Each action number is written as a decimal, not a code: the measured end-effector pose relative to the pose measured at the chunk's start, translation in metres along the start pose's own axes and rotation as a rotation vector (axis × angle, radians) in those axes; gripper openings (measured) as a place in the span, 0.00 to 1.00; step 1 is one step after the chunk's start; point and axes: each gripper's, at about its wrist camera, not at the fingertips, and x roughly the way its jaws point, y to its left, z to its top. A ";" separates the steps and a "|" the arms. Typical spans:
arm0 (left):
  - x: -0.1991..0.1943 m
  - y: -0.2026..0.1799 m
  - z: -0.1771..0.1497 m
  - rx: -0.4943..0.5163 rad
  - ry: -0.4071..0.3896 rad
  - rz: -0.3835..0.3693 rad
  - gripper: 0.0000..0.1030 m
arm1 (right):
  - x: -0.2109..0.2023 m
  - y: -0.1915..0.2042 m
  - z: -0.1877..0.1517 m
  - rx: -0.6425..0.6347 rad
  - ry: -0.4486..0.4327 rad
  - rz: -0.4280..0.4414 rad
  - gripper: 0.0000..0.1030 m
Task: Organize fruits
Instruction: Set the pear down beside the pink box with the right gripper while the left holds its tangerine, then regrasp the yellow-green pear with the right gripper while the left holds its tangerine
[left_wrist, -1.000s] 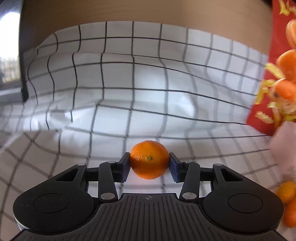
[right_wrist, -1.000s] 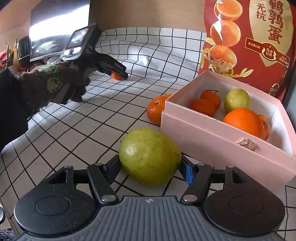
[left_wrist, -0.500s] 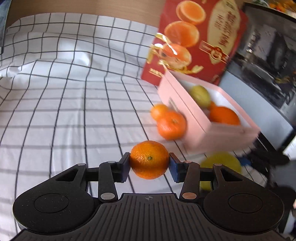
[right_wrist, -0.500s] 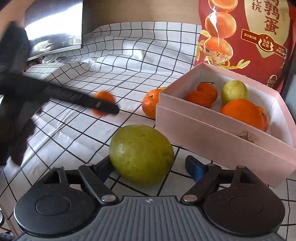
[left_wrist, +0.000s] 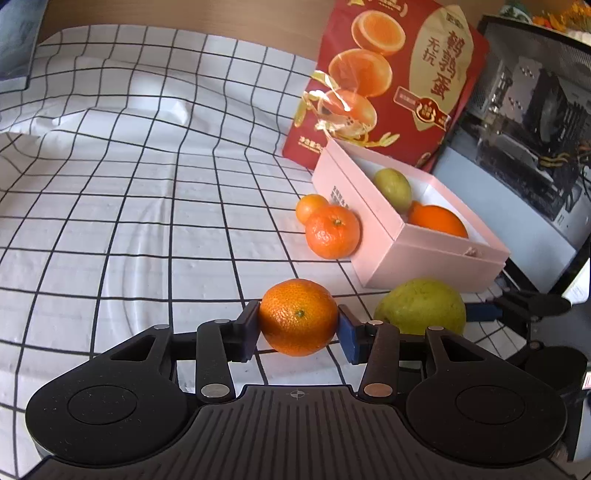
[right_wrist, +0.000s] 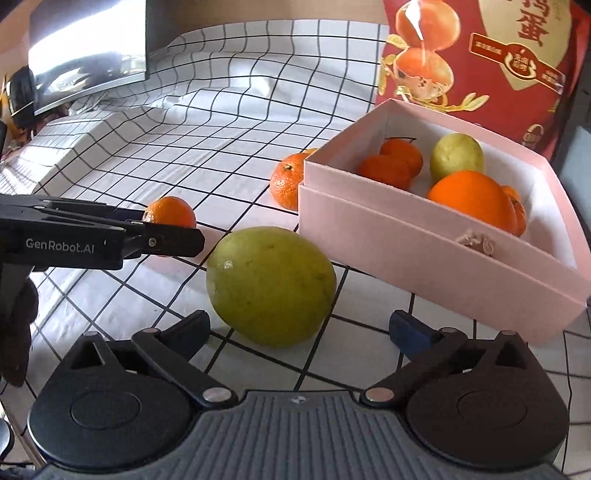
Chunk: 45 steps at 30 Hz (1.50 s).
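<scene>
Left gripper (left_wrist: 298, 326): in the left wrist view it is clamping a small mandarin (left_wrist: 298, 316) between its two pads, and the fruit is hanging just above the checked cloth (left_wrist: 129, 206) covering the worktop
Loose fruit, left wrist view: a bigger mandarin (left_wrist: 332, 231) is leaning against the pink box (left_wrist: 424, 254), with a smaller orange fruit (left_wrist: 311, 207) tucked just behind it
Box contents, left wrist view: a small green fruit (left_wrist: 393, 187) and a large orange (left_wrist: 437, 220) are sitting inside
Big green fruit (left_wrist: 421, 306): it is lying on the cloth near the box's front corner, with the other gripper's blue-tipped finger just beside it on the right
Backdrop: a red snack bag (left_wrist: 399, 74) is standing upright behind the box
Right gripper (right_wrist: 299, 326): in the right wrist view its jaws are opening wide; the big green fruit (right_wrist: 271, 286) is sitting between the fingers with neither pad touching it
Box, right wrist view: the pink box (right_wrist: 424, 258) is sitting just right of the green fruit, carrying two small mandarins, a green fruit and a large orange
Left gripper, right wrist view: it is reaching in from the left (right_wrist: 168, 236), gripping the small mandarin (right_wrist: 170, 217) left of the green fruit
</scene>
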 end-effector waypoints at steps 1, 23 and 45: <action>0.000 0.001 0.000 -0.006 -0.003 -0.003 0.48 | 0.000 0.000 -0.001 0.003 -0.005 -0.003 1.00; -0.002 0.004 -0.001 -0.039 -0.019 -0.011 0.48 | -0.018 -0.022 -0.015 0.063 -0.067 0.054 0.92; -0.020 -0.029 -0.019 0.076 0.026 0.107 0.48 | -0.060 -0.022 -0.022 0.046 -0.187 0.063 0.92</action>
